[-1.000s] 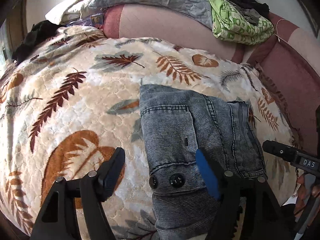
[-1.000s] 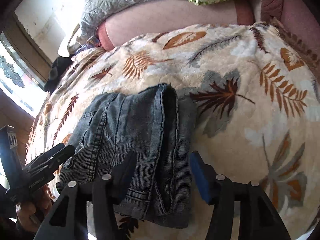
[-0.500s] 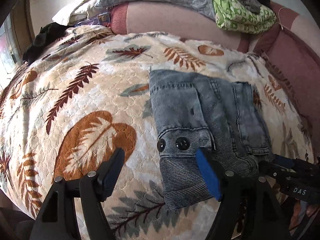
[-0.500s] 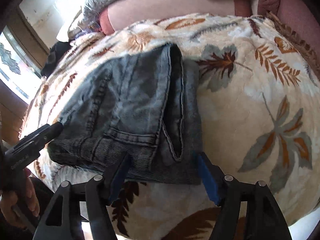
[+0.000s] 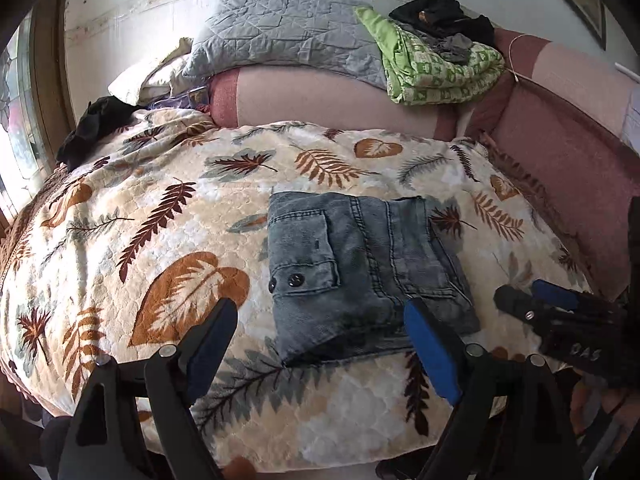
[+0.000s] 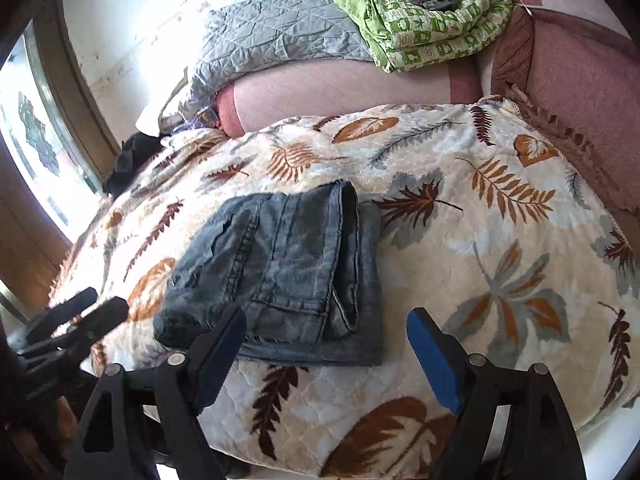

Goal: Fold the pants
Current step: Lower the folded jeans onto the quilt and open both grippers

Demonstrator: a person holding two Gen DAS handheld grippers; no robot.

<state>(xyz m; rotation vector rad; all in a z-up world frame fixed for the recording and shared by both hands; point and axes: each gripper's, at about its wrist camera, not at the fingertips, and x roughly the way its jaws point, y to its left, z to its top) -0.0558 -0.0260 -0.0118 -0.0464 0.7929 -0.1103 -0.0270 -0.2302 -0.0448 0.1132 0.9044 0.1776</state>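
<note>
The grey-blue denim pants (image 5: 360, 264) lie folded into a compact rectangle on the leaf-print blanket (image 5: 160, 208); a pocket flap with two dark buttons faces the left wrist view. They also show in the right wrist view (image 6: 288, 276). My left gripper (image 5: 324, 344) is open and empty, held back above the near edge of the pants. My right gripper (image 6: 328, 348) is open and empty, just short of the pants' near edge. The right gripper appears at the right of the left wrist view (image 5: 560, 312); the left gripper appears at the lower left of the right wrist view (image 6: 72, 320).
A pink sofa back (image 5: 320, 100) runs behind the blanket, topped by a grey quilt (image 5: 288, 32), a green folded blanket (image 5: 440, 68) and dark clothes (image 5: 440, 16). A black garment (image 5: 96, 124) lies at the far left. A window (image 6: 32, 152) is on the left.
Both grippers have pulled back and up from the folded pants, which now lie farther off and untouched on the blanket. Both jaws stay open.
</note>
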